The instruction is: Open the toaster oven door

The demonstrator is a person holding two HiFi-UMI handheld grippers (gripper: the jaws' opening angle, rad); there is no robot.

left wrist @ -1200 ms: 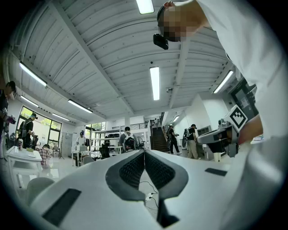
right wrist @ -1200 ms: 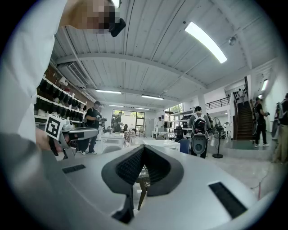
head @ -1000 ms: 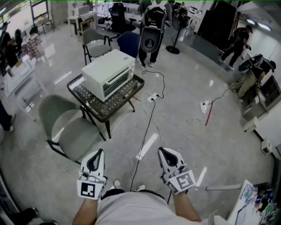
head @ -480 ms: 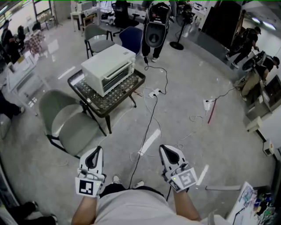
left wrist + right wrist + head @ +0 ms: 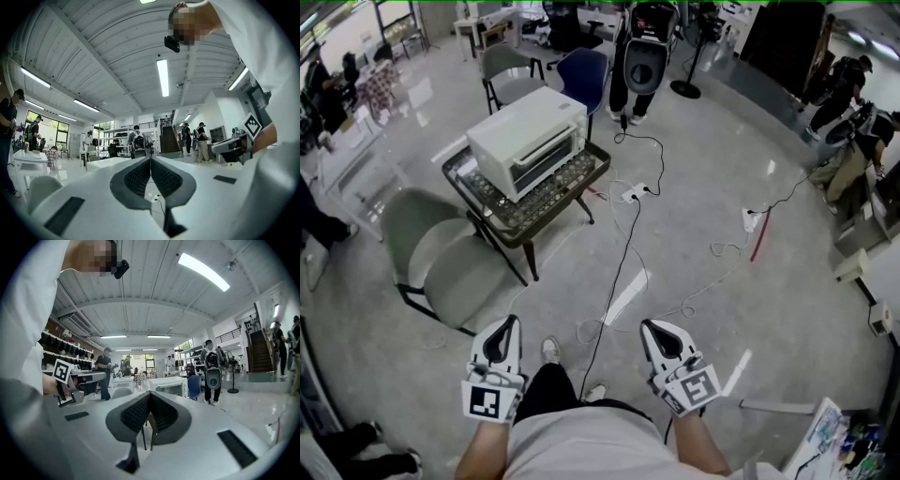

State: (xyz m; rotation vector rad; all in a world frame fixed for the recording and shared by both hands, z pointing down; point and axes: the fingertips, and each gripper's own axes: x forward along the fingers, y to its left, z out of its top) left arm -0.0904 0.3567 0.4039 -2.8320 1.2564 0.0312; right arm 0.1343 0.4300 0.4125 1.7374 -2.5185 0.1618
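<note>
The toaster oven (image 5: 528, 141) sits door-shut on the low tabletop (image 5: 551, 208), well apart from the person. The left claw (image 5: 508, 328) and right claw (image 5: 654, 330) are both pressed together, empty. Best approach past the floor cable (image 5: 619, 262), then part one claw for the door's top edge.

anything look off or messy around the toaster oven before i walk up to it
Loose cables trail across the floor between you and the table, running to a power strip lying in the open: a likely trip hazard. The toaster oven sits flat on the table, door shut, nothing spilled.
</note>
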